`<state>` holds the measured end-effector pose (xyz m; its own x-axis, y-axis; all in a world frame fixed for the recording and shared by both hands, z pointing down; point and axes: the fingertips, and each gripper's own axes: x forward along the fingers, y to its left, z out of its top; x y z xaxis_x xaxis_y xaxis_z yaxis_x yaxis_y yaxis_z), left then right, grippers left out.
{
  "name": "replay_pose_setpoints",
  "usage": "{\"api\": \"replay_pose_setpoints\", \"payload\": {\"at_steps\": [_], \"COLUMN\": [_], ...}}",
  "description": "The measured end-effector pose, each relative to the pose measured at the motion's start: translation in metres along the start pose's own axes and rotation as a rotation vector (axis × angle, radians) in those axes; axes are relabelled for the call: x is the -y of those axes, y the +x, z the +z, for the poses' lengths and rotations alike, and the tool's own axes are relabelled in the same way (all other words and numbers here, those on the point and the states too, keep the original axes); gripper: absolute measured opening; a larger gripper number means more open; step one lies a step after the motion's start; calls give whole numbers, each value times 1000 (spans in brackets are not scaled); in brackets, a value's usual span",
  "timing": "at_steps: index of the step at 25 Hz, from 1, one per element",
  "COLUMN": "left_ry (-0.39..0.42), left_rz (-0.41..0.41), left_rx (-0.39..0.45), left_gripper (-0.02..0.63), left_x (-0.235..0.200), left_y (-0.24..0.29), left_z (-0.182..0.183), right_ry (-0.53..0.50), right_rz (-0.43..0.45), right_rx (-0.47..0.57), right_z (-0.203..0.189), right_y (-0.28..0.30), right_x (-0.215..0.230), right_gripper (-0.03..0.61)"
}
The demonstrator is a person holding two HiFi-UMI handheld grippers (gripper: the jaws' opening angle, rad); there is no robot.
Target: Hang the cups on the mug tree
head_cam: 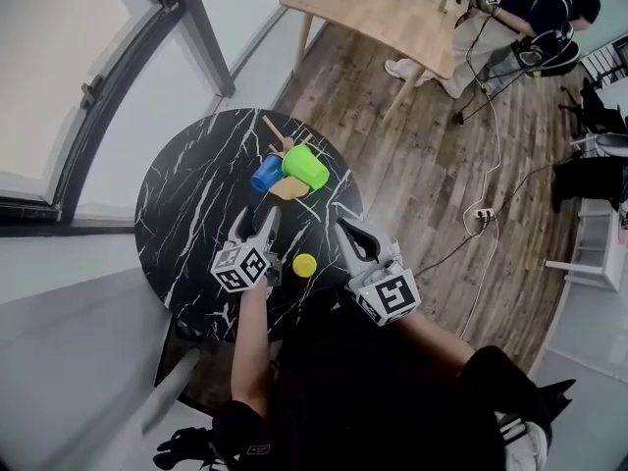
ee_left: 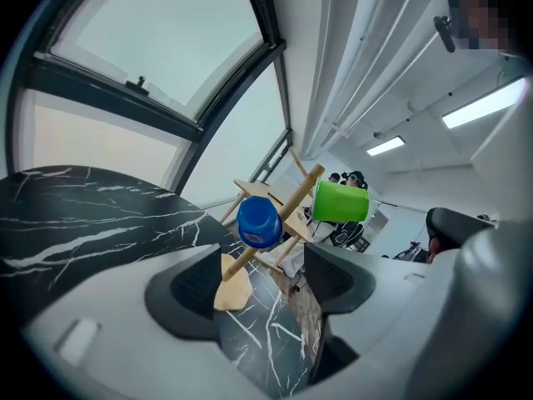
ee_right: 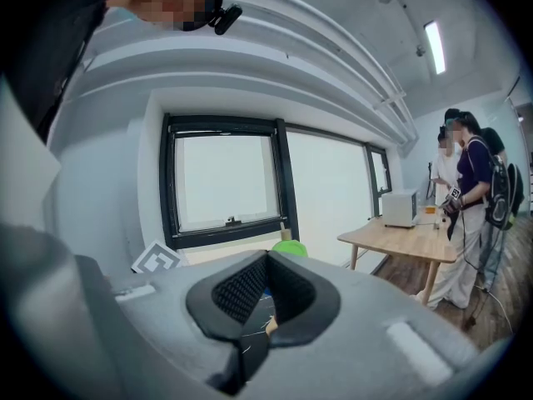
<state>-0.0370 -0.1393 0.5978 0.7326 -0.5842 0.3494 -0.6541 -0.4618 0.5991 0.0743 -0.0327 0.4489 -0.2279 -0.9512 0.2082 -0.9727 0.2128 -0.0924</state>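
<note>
A wooden mug tree stands on the round black marble table. A blue cup and a green cup hang on its pegs. A yellow cup sits on the table near the front edge, between my two grippers. My left gripper is open and empty, pointing at the tree. In the left gripper view the blue cup and green cup show beyond the left gripper. My right gripper is shut on nothing. The green cup peeks over the right gripper.
A light wooden table stands at the far right with people beside it. Cables and a power strip lie on the plank floor. A dark-framed window runs along the left behind the round table.
</note>
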Motion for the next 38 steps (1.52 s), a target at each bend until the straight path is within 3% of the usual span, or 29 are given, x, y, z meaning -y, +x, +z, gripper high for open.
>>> {"api": "replay_pose_setpoints", "payload": {"at_steps": [9, 12, 15, 18, 21, 26, 33, 38], "left_ry": [2, 63, 159, 174, 203, 336, 377, 341], "left_rz": [36, 61, 104, 81, 75, 129, 134, 127], "left_rx": [103, 125, 149, 172, 187, 233, 253, 246], "left_gripper": [201, 178, 43, -5, -5, -5, -6, -5], "left_x": [21, 29, 36, 47, 56, 69, 78, 75], "left_y": [-65, -83, -99, -111, -124, -152, -178, -184], "left_z": [4, 4, 7, 9, 9, 9, -8, -23], "right_ry": [-13, -14, -15, -18, -17, -24, -48, -47], "right_rz": [28, 43, 49, 54, 60, 68, 101, 116], "right_rx": [13, 20, 21, 24, 28, 16, -107, -219], "right_z": [-1, -1, -3, -3, -6, -16, -70, -123], "right_y": [-16, -22, -29, -36, -44, -55, -60, -55], "right_x": [-16, -24, -31, -37, -47, -61, -78, -87], "right_gripper": [-5, -5, -5, -5, -5, -5, -5, -5]}}
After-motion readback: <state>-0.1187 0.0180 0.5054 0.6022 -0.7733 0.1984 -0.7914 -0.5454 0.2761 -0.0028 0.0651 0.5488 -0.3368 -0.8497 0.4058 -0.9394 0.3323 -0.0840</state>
